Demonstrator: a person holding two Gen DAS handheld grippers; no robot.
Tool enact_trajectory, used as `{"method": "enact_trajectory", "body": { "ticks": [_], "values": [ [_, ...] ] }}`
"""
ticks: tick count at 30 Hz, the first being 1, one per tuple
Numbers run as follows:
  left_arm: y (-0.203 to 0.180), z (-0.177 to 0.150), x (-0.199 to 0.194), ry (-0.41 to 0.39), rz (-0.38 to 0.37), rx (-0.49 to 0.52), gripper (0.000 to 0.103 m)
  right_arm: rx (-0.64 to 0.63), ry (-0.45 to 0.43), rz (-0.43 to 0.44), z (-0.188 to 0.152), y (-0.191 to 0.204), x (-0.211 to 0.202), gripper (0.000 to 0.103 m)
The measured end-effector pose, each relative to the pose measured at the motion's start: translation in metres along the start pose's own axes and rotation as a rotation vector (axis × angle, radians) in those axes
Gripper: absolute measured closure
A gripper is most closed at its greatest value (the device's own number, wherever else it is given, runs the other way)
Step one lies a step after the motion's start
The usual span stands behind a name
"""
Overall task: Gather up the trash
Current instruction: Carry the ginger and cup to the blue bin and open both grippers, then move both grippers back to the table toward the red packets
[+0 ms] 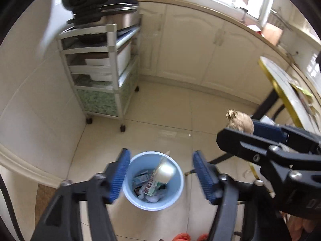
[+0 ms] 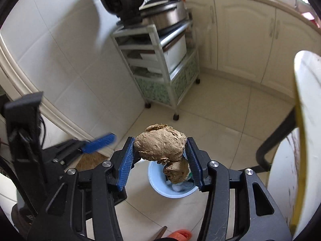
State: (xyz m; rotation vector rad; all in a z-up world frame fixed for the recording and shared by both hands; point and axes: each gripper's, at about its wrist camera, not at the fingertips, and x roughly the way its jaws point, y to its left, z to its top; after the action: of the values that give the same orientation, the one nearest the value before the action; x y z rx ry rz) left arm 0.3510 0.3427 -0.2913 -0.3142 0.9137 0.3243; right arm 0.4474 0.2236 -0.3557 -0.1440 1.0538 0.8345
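Observation:
A light blue trash bin [image 1: 138, 164] stands on the tiled floor, holding wrappers and a shiny clear plastic piece [image 1: 165, 173]. My left gripper [image 1: 161, 153] hangs open right above the bin, with nothing between its blue pads. My right gripper [image 2: 160, 140] is shut on a lumpy brown root-like piece of trash [image 2: 160, 146] and holds it over the bin [image 2: 158, 182]. In the left wrist view the right gripper [image 1: 236, 131] and the brown lump [image 1: 239, 120] come in from the right. One blue pad [image 2: 99, 142] of the left gripper shows at the left of the right wrist view.
A wheeled metal shelf cart [image 1: 100, 70] with a rice cooker on top stands against the tiled wall behind the bin. Cream cabinets [image 1: 190, 50] run along the back. A yellow-edged table [image 1: 284, 92] with black legs is at the right. An orange slipper [image 2: 180, 234] lies near the bottom edge.

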Motion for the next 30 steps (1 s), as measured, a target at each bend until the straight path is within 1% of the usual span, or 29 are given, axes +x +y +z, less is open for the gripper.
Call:
{"method": "enact_trajectory", "body": {
  "ticks": [1, 3, 8, 11, 12, 14, 15, 16, 17, 19, 20, 21, 23, 24, 25, 26, 28, 29, 30],
  "values": [
    [-0.007, 0.0, 0.006, 0.001, 0.007, -0.003, 0.035, 0.005, 0.006, 0.005, 0.0, -0.001, 0.003, 0.055],
    [-0.001, 0.001, 0.013, 0.01, 0.02, -0.011, 0.029, 0.014, 0.016, 0.017, -0.001, -0.003, 0.011, 0.055],
    [0.004, -0.002, 0.012, -0.002, 0.051, -0.025, 0.026, 0.026, 0.018, 0.045, 0.0, -0.001, 0.024, 0.054],
    [0.001, -0.005, 0.003, -0.016, 0.052, -0.023, 0.026, 0.039, 0.006, 0.072, 0.003, 0.0, 0.025, 0.053],
    [0.001, -0.006, 0.0, -0.023, 0.056, -0.022, 0.026, 0.046, 0.001, 0.08, 0.004, 0.0, 0.023, 0.052],
    [-0.002, -0.009, -0.011, -0.037, 0.057, -0.022, 0.026, 0.051, -0.021, 0.087, 0.008, 0.001, 0.018, 0.041],
    [-0.004, -0.01, -0.017, -0.046, 0.055, -0.024, 0.025, 0.048, -0.041, 0.08, 0.008, 0.002, 0.011, 0.04],
    [-0.007, -0.011, -0.024, -0.056, 0.056, -0.022, 0.025, 0.046, -0.056, 0.071, 0.009, 0.002, 0.004, 0.037],
    [-0.008, -0.015, -0.03, -0.065, 0.056, -0.018, 0.025, 0.046, -0.071, 0.064, 0.01, 0.002, -0.003, 0.031],
    [-0.017, -0.014, -0.043, -0.091, 0.056, -0.003, 0.022, 0.048, -0.101, 0.052, 0.011, 0.001, -0.021, 0.026],
    [-0.023, -0.015, -0.05, -0.105, 0.054, 0.006, 0.021, 0.048, -0.114, 0.045, 0.011, 0.0, -0.031, 0.024],
    [-0.027, -0.016, -0.057, -0.117, 0.053, 0.013, 0.019, 0.047, -0.129, 0.028, 0.011, -0.002, -0.044, 0.023],
    [-0.042, -0.014, -0.071, -0.146, 0.046, 0.031, 0.018, 0.035, -0.152, -0.01, 0.011, -0.005, -0.067, 0.018],
    [-0.047, -0.015, -0.077, -0.156, 0.04, 0.038, 0.016, 0.03, -0.166, -0.027, 0.01, -0.008, -0.08, 0.018],
    [-0.058, -0.014, -0.085, -0.174, 0.03, 0.051, 0.013, 0.029, -0.185, -0.05, 0.009, -0.014, -0.097, 0.017],
    [-0.064, -0.016, -0.089, -0.183, 0.026, 0.057, 0.011, 0.031, -0.2, -0.069, 0.006, -0.019, -0.111, 0.014],
    [-0.089, -0.015, -0.103, -0.211, 0.009, 0.085, 0.01, 0.046, -0.236, -0.107, 0.001, -0.035, -0.143, 0.011],
    [-0.096, -0.016, -0.108, -0.22, 0.001, 0.096, 0.01, 0.053, -0.251, -0.119, -0.002, -0.043, -0.155, 0.011],
    [-0.113, -0.016, -0.114, -0.233, -0.015, 0.116, 0.008, 0.063, -0.266, -0.14, -0.007, -0.054, -0.172, 0.011]
  ]
}}
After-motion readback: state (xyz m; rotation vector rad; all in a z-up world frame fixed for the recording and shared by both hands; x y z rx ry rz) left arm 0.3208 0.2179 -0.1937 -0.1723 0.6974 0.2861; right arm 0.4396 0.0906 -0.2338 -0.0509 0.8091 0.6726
